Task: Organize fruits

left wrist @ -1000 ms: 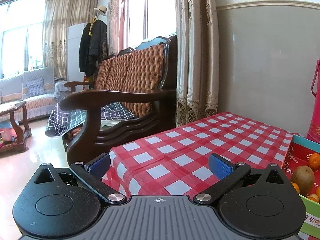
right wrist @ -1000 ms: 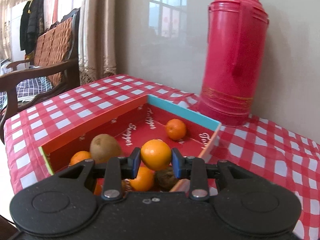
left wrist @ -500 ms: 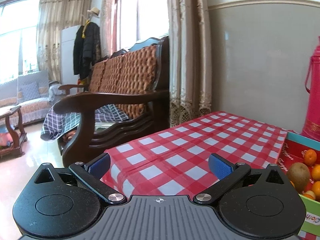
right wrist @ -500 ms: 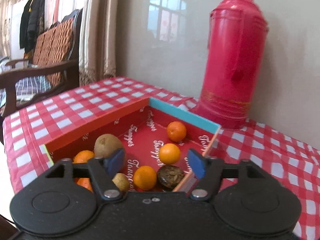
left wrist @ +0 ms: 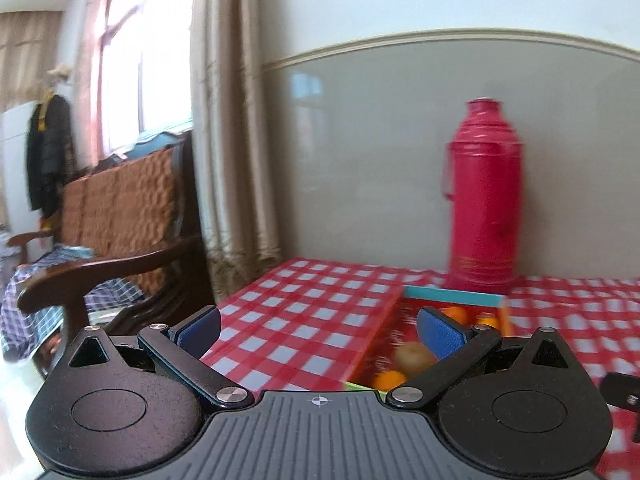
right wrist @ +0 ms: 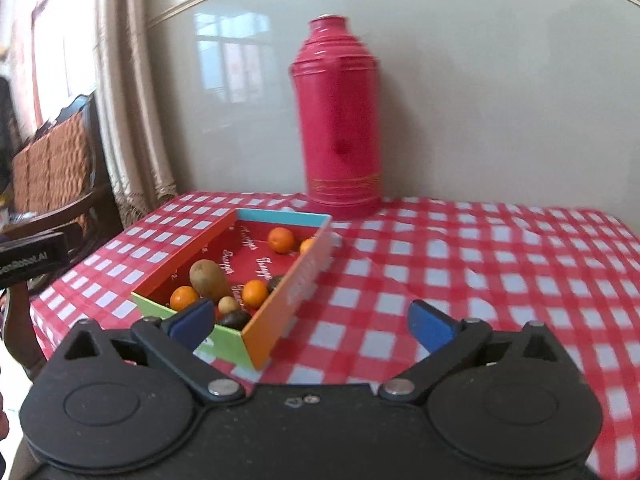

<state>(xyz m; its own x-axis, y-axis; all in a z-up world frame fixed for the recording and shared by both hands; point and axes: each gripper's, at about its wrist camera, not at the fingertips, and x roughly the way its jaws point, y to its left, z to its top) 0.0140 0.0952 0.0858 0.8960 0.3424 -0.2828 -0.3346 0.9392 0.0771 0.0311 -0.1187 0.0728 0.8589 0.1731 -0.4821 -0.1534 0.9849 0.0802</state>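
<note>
We had our right gripper (right wrist: 310, 322) with jaws just spread wide and empty; the fruit box (right wrist: 280, 300) sat on the checked tablecloth (right wrist: 460, 264) just beyond its left finger, oranges (right wrist: 281, 239) and a kiwi (right wrist: 207, 279) inside. Our left gripper (left wrist: 318, 330) was open too.

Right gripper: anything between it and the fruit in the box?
Only the box's near wall. The right gripper, jaws just opened and empty, sits low beside that corner; fruit like the kiwi lies open from above.
</note>
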